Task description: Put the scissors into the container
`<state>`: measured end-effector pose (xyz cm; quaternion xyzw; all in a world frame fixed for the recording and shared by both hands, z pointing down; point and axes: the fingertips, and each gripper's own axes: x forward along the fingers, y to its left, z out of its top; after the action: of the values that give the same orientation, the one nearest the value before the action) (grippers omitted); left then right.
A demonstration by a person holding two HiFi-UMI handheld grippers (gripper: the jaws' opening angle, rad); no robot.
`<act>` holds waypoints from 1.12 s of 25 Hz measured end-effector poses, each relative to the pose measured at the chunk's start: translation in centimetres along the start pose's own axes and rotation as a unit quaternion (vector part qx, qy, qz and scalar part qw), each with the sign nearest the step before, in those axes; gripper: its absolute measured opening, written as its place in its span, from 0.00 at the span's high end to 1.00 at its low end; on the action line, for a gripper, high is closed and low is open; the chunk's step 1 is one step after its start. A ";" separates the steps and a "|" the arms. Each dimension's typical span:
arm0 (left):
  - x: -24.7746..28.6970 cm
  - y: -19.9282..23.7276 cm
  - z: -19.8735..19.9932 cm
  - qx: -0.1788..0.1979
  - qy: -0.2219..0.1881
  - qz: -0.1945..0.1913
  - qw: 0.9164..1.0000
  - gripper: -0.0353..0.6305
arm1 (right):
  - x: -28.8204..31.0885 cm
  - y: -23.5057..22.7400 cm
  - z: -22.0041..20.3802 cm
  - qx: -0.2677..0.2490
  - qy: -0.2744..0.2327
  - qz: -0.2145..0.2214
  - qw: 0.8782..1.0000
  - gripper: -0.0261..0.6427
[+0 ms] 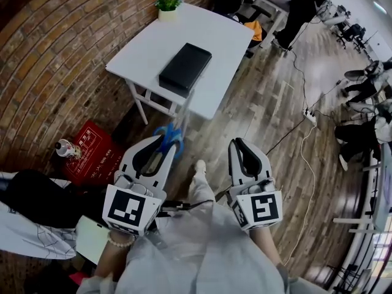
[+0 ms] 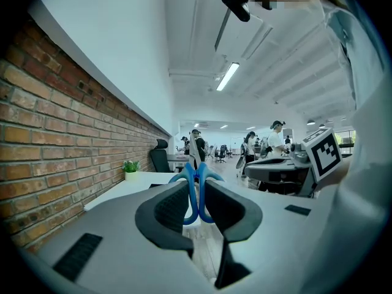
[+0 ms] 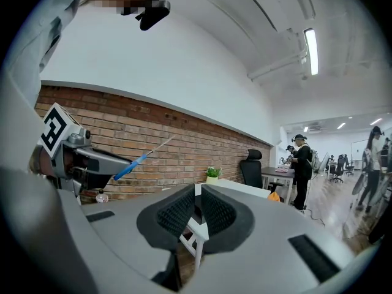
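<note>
Blue-handled scissors [image 1: 171,138] are clamped in my left gripper [image 1: 160,144], held in the air in front of the white table [image 1: 147,41]. In the left gripper view the handles [image 2: 196,185] sit between the jaws of the left gripper [image 2: 196,195], blades pointing away and up. From the right gripper view, the scissors [image 3: 131,165] stick out of the left gripper [image 3: 86,158] slantwise. The black rectangular container [image 1: 185,68] lies on the table, well beyond both grippers. My right gripper [image 1: 237,144] [image 3: 197,204] hovers alongside, shut with nothing in it.
A small potted plant [image 1: 168,5] stands at the table's far corner. A brick wall runs along the left. On the floor lie a red box [image 1: 92,149], a bottle [image 1: 66,147] and a power strip [image 1: 310,116] with cables. People and desks fill the far right.
</note>
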<state>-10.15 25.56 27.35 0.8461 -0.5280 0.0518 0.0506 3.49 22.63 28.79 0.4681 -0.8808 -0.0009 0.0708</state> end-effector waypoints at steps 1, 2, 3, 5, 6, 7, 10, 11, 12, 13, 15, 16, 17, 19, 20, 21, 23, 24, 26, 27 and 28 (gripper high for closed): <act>0.4 0.2 0.1 0.001 -0.001 0.002 1.000 0.80 | 0.5 -0.3 0.0 0.000 0.000 0.003 1.000 0.87; 0.8 0.3 0.2 0.000 -0.003 0.005 1.000 0.80 | 0.9 -0.6 -0.1 0.000 0.001 0.006 1.000 0.87; 1.2 0.4 0.3 -0.001 -0.003 0.007 1.000 0.80 | 1.4 -0.9 -0.1 0.000 0.000 0.009 1.000 0.87; 2.3 0.9 0.3 0.000 0.000 0.013 1.000 0.80 | 2.5 -1.7 -0.1 0.001 -0.001 0.014 1.000 0.87; 3.0 1.1 0.4 0.001 0.000 0.016 1.000 0.80 | 3.0 -2.2 -0.2 0.002 -0.001 0.017 1.000 0.87; 3.6 1.3 0.6 -0.001 -0.002 0.019 1.000 0.80 | 3.6 -2.7 -0.2 0.003 -0.001 0.020 1.000 0.87; 5.8 1.9 1.1 -0.004 -0.002 0.027 1.000 0.80 | 5.6 -4.4 -0.2 0.006 0.000 0.032 0.999 0.87; 6.5 2.1 1.3 -0.001 0.001 0.030 1.000 0.80 | 6.3 -4.9 -0.2 0.007 -0.001 0.036 0.999 0.87; 7.2 2.4 1.4 0.001 0.002 0.034 0.999 0.80 | 7.0 -5.5 -0.2 0.008 -0.001 0.040 0.999 0.87; 8.0 2.6 1.6 0.001 0.003 0.037 0.999 0.80 | 7.7 -6.1 -0.2 0.008 -0.001 0.044 0.999 0.87; 9.5 3.2 1.9 -0.002 0.002 0.044 0.999 0.80 | 9.2 -7.3 -0.3 0.008 0.000 0.052 0.999 0.87; 10.4 3.5 2.1 -0.002 0.003 0.047 0.999 0.80 | 10.1 -8.0 -0.3 0.007 0.001 0.056 0.998 0.87; 11.3 3.8 2.3 0.001 0.004 0.052 0.999 0.80 | 10.9 -8.8 -0.3 0.007 0.002 0.060 0.998 0.87; 13.2 4.5 2.7 0.007 0.004 0.062 0.998 0.80 | 12.6 -10.2 -0.3 0.007 0.003 0.071 0.997 0.87; 14.1 4.8 2.9 0.007 0.004 0.067 0.998 0.80 | 13.4 -10.9 -0.3 0.007 0.003 0.077 0.997 0.87; 15.1 5.1 3.0 0.005 0.004 0.072 0.997 0.80 | 14.3 -11.6 -0.3 0.006 0.003 0.084 0.996 0.87; 16.8 5.6 3.1 -0.002 0.005 0.080 0.997 0.80 | 16.0 -12.7 -0.3 0.003 0.009 0.097 0.995 0.87; 17.6 5.9 3.1 -0.006 0.006 0.084 0.996 0.80 | 16.8 -13.2 -0.4 0.002 0.012 0.103 0.995 0.87; 19.3 6.4 3.3 -0.010 0.009 0.090 0.996 0.80 | 18.3 -14.3 -0.5 0.004 0.016 0.112 0.994 0.87; 20.2 6.7 3.4 -0.011 0.009 0.094 0.995 0.80 | 19.0 -15.0 -0.6 0.004 0.017 0.116 0.993 0.87; 21.1 6.9 3.5 -0.012 0.010 0.098 0.995 0.80 | 19.8 -15.6 -0.6 0.002 0.019 0.121 0.992 0.87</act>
<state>-7.01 3.33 27.04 0.7893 -0.6082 0.0580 0.0609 5.55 -2.41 30.81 0.3581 -0.9295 0.0187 0.0860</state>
